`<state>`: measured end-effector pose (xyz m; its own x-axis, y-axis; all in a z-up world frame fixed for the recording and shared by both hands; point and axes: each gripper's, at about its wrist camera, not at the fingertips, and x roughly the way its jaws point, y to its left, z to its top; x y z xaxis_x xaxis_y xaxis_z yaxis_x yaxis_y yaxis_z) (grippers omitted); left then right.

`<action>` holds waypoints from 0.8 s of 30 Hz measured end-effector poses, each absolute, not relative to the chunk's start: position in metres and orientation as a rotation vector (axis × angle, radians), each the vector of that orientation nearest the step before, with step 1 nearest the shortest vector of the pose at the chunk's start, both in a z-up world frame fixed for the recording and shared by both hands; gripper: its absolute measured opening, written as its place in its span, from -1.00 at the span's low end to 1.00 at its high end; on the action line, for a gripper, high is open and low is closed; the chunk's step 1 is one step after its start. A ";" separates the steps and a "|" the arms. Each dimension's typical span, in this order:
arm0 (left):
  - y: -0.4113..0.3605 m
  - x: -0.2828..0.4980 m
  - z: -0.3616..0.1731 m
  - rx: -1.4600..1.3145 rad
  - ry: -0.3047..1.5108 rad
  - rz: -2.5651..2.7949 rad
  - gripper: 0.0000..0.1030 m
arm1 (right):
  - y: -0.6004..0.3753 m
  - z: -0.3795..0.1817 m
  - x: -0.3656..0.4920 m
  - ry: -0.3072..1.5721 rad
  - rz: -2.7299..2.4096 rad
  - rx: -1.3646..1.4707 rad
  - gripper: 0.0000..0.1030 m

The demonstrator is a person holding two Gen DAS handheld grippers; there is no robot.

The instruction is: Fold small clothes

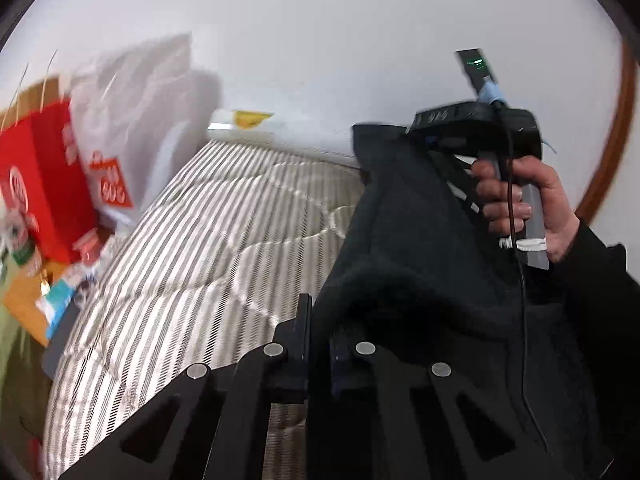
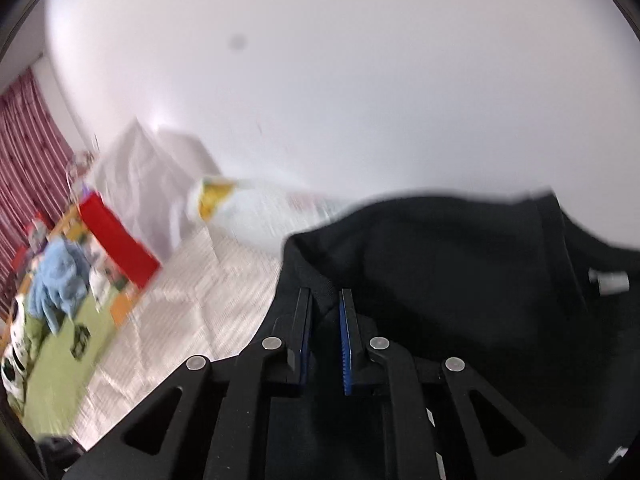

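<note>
The left claw [image 1: 318,344] is closed tight on an edge of the black garment [image 1: 420,248], the cloth pinched between its black fingers and draped over the right one. The right claw [image 2: 325,340] is likewise clamped on the same dark cloth; a fold of it sits in the narrow slot between the blue-padded fingers. In the left wrist view the person's right hand [image 1: 520,204] grips the other tool's grey handle, a dark sleeve [image 1: 592,280] behind it and a thin cable hanging down. The garment hangs stretched between the two claws, lifted above the bed [image 1: 192,264], and a white drawstring tip [image 2: 610,281] shows at its right side.

The bed is covered with a quilted spread in fine grey and white stripes, bare where it shows. Beyond it rises a plain white wall [image 1: 320,40]. At the bed's far left stand a red paper bag [image 1: 44,184] and a white bag with red print [image 1: 132,128]. The right wrist view, blurred, adds a dark red striped curtain [image 2: 28,152], a blue cloth heap [image 2: 60,280] and a green mat [image 2: 56,360] on the floor side. A brown wooden arc [image 1: 616,136] curves at the right edge.
</note>
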<state>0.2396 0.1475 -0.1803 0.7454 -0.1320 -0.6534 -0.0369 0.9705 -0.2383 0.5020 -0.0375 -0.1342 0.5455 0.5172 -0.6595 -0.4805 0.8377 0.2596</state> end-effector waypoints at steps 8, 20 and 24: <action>0.151 0.245 -0.192 -0.249 0.802 -0.010 -0.86 | 0.014 -0.140 0.524 0.790 0.581 0.053 -0.75; 0.160 0.244 -0.191 -0.290 0.820 0.034 -0.37 | -0.032 -0.130 0.494 0.777 0.495 0.009 -0.30; 0.166 0.240 -0.185 -0.347 0.792 0.006 -0.10 | -0.093 -0.111 0.445 0.750 0.370 -0.100 -0.21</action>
